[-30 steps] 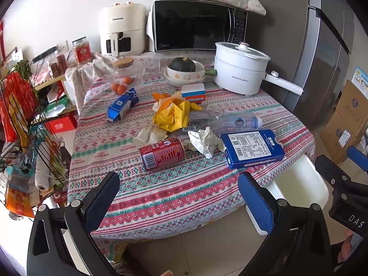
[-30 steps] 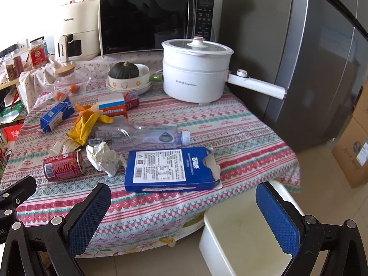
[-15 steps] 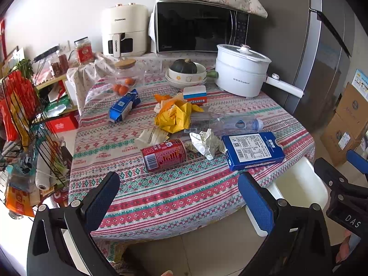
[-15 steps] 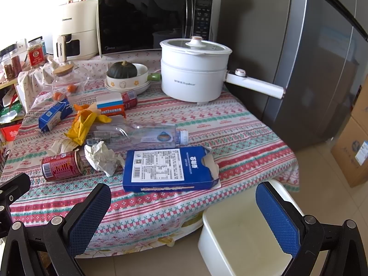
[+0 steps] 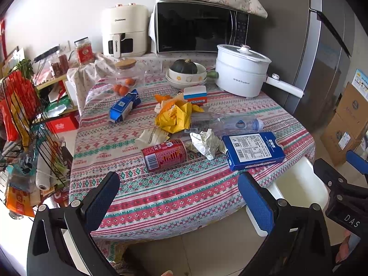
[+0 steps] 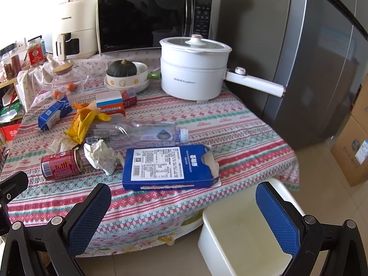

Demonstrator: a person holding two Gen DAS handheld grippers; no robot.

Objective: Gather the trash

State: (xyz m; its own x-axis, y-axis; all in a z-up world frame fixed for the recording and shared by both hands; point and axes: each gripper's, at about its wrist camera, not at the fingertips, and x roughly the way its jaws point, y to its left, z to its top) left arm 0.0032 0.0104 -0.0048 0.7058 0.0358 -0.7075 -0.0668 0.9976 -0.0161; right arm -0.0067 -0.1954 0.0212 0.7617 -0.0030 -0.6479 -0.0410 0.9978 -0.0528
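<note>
Trash lies on the patterned tablecloth (image 5: 161,197): a red can (image 5: 163,155) on its side, crumpled white paper (image 5: 205,143), a flat blue box (image 5: 253,150), a clear plastic bottle (image 5: 237,123), a yellow wrapper (image 5: 176,117) and a small blue carton (image 5: 124,108). The same can (image 6: 61,164), paper (image 6: 101,155), box (image 6: 169,166) and bottle (image 6: 147,132) show in the right wrist view. A white bin (image 6: 248,234) stands on the floor at the table's near right edge. My left gripper (image 5: 178,195) is open and empty, before the can. My right gripper (image 6: 184,207) is open and empty, before the box.
At the table's back stand a white electric pot (image 5: 241,71) with a long handle, a bowl with a squash (image 5: 186,72), a microwave (image 5: 197,27) and an air fryer (image 5: 125,32). A wire rack (image 5: 25,124) is at left, a fridge (image 6: 322,57) and cardboard boxes (image 5: 345,124) at right.
Both grippers have crept slightly closer to the table; the trash looks a little larger and lower in view. Nothing on the table has moved. Both stay open.
</note>
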